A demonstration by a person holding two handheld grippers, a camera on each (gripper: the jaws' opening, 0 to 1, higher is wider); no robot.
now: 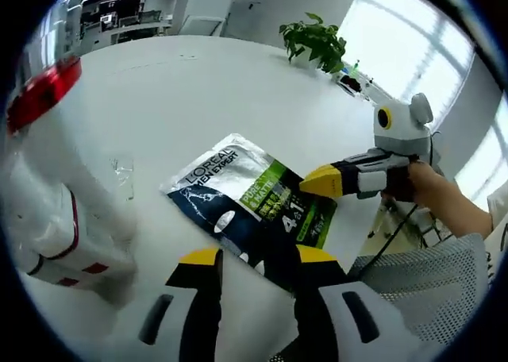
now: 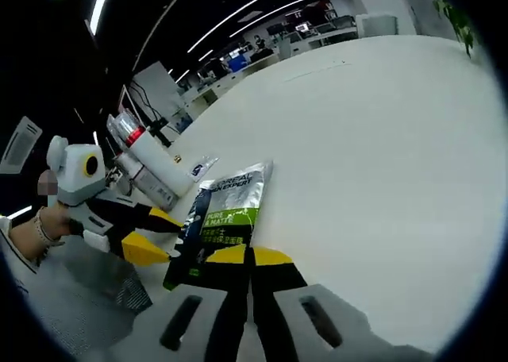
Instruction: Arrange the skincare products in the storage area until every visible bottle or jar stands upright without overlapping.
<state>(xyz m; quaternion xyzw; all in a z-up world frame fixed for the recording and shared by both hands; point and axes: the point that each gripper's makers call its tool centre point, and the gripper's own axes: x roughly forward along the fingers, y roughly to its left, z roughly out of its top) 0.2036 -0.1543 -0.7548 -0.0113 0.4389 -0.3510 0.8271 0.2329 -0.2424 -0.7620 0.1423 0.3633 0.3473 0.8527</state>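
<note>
A silver, navy and green L'Oreal sachet (image 1: pixel 250 199) lies flat on the white table (image 1: pixel 198 84). My left gripper (image 1: pixel 255 257) is open, its yellow tips just short of the sachet's near edge. A white bottle with a red band (image 1: pixel 48 179) looms blurred at the left, tilted. My right gripper (image 1: pixel 321 181) comes in from the right, its tip on the sachet's green side. In the right gripper view the right gripper (image 2: pixel 248 256) is shut at the edge of the sachet (image 2: pixel 226 207); whether it pinches the foil I cannot tell. The left gripper (image 2: pixel 155 233) stands open beside it, near the bottle (image 2: pixel 155 162).
A small clear packet (image 1: pixel 123 171) lies beside the bottle, and shows as a small packet (image 2: pixel 198 169) in the right gripper view. A potted plant (image 1: pixel 317 44) stands at the table's far edge. A hand (image 1: pixel 432 189) holds the right gripper above a mesh chair back (image 1: pixel 432 286).
</note>
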